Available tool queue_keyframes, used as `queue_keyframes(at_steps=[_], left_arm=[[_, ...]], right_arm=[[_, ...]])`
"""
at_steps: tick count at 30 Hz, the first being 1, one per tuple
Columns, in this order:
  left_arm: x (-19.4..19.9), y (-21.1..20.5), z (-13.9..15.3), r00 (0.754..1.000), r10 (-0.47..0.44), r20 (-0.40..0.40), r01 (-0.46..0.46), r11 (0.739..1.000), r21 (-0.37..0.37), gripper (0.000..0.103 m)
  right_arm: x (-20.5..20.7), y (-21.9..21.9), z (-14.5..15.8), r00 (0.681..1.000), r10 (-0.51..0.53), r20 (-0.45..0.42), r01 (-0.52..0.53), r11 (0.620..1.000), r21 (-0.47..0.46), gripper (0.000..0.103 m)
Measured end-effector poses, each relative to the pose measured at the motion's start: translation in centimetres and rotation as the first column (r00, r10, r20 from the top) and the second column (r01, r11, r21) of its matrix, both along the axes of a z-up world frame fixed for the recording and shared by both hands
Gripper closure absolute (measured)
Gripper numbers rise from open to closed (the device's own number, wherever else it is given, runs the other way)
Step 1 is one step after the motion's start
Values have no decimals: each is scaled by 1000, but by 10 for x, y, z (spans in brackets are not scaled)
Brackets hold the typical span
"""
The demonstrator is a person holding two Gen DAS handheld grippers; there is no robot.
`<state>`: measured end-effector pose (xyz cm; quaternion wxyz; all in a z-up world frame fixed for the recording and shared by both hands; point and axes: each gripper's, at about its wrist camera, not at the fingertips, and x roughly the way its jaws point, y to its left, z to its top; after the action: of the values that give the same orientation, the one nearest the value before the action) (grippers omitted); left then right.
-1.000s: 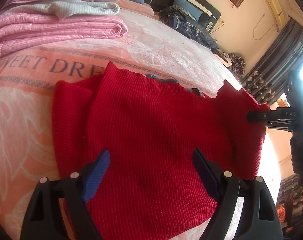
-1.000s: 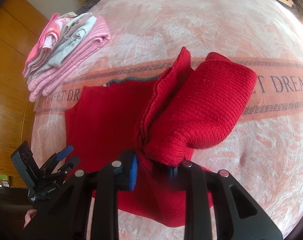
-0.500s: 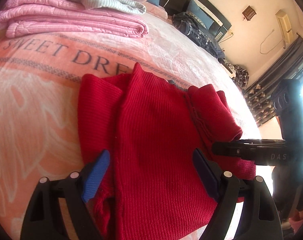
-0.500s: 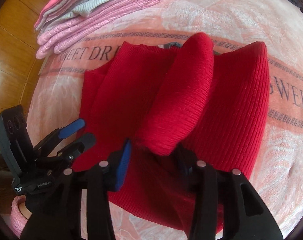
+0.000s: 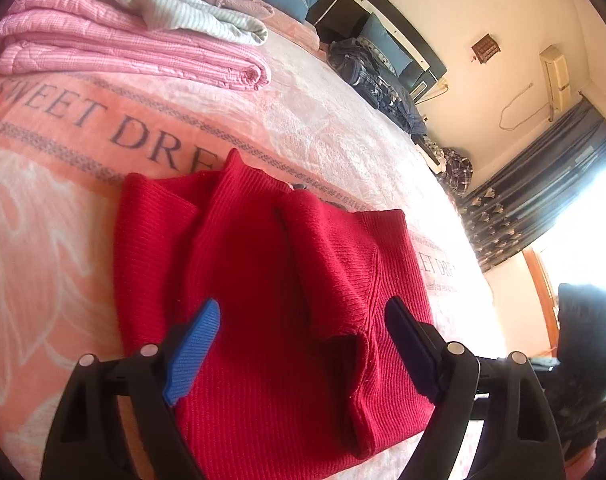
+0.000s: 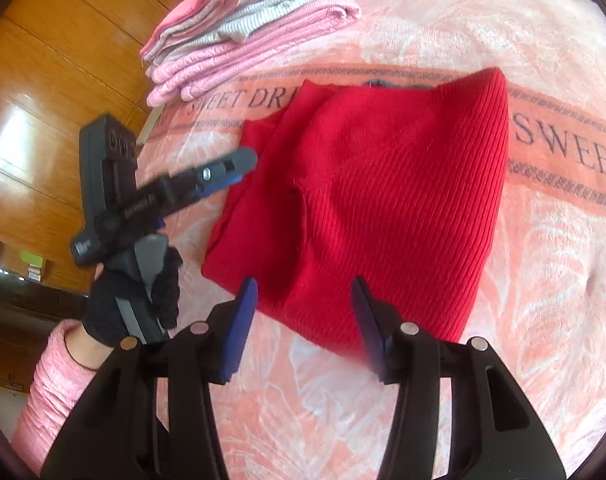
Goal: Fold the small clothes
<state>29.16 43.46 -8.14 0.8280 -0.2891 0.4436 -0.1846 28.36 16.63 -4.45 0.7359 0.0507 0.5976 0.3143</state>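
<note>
Released by right gripper since before, one red sweater folded mid-frame, left gripper spread empty, one pink stack upper left.

2 wrist fisheyes, close above bed, both showing red sweater

We observe a bed covered by a pink blanket printed "SWEET DREAM". At the far end stands a dark headboard against a cream wall. Dark patterned curtains flank a bright window at right. Wooden panelling lies left.
</note>
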Motion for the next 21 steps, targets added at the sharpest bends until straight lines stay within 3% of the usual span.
queue_keyframes(at_steps=[3, 12, 17, 19, 21], left_arm=[[3, -6, -1, 1000, -11, -12, 11, 1000, -6, 19], [22, -18, -6, 997, -63, -53, 63, 998, -16, 19], [23, -18, -12, 994, -84, -73, 82, 996, -35, 19], [24, -19, -15, 992, -87, -89, 83, 995, -50, 19], [24, -20, -16, 991, -100, -93, 95, 994, -56, 19]], right_arm=[[-21, 9, -19, 998, 69, -3, -69, 997, -26, 54], [-38, 55, -38, 956, 263, 132, -235, 952, -195, 47], [-35, 67, -54, 942, 294, 161, -240, 927, -290, 46], [-29, 64, -59, 948, 277, 157, -225, 932, -284, 60], [-23, 56, -59, 958, 250, 138, -213, 947, -239, 84]])
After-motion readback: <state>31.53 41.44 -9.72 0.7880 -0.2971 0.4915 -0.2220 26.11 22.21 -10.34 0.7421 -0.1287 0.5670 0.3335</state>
